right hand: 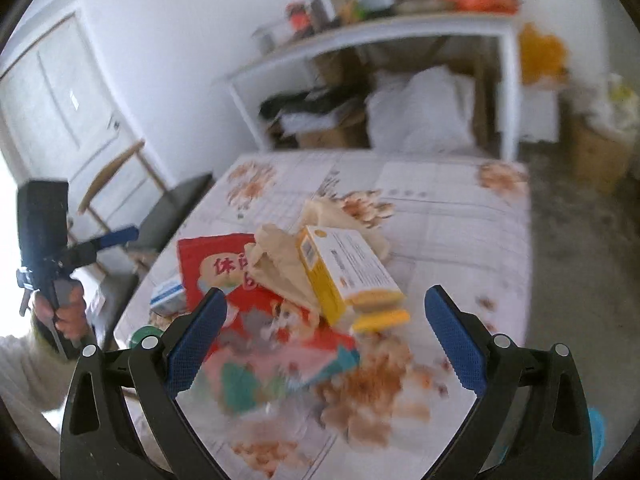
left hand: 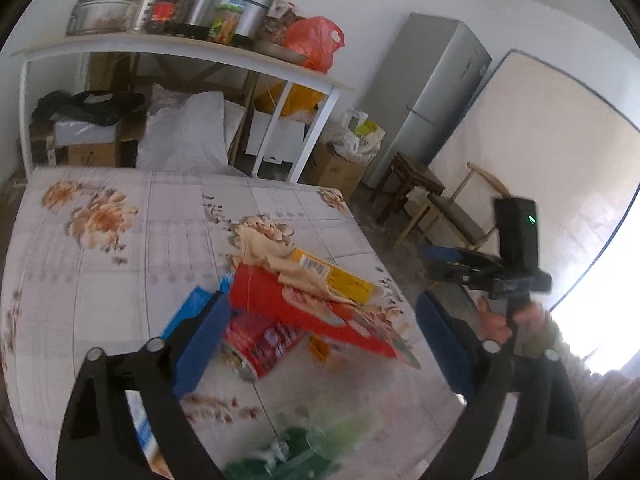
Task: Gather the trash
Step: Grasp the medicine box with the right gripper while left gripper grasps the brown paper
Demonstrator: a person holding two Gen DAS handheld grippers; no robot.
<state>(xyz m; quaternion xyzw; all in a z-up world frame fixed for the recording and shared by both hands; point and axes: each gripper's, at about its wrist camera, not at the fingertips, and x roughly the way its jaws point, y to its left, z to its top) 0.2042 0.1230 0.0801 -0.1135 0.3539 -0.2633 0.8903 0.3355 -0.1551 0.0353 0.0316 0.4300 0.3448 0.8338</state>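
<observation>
Trash pile [left hand: 304, 300] on table [left hand: 120, 280], ahead between spread, empty left tongs [left hand: 320, 344]; right tongs [right hand: 326, 344] likewise.

On the floral table [left hand: 120, 280], centre frame: one red packet [right hand: 208, 264], one yellow box [right hand: 344, 268], one crumpled beige wrapper [right hand: 280, 264]. Lower centre, one green item [left hand: 304, 448]. Two grippers, left [left hand: 320, 344] and right [right hand: 326, 340].

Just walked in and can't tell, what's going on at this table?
A person holds a gripper in each hand over a pile of trash on the flowered tablecloth. Left gripper and right gripper are both open and hold nothing. The red package, yellow box and crumpled paper lie uncollected.
</observation>
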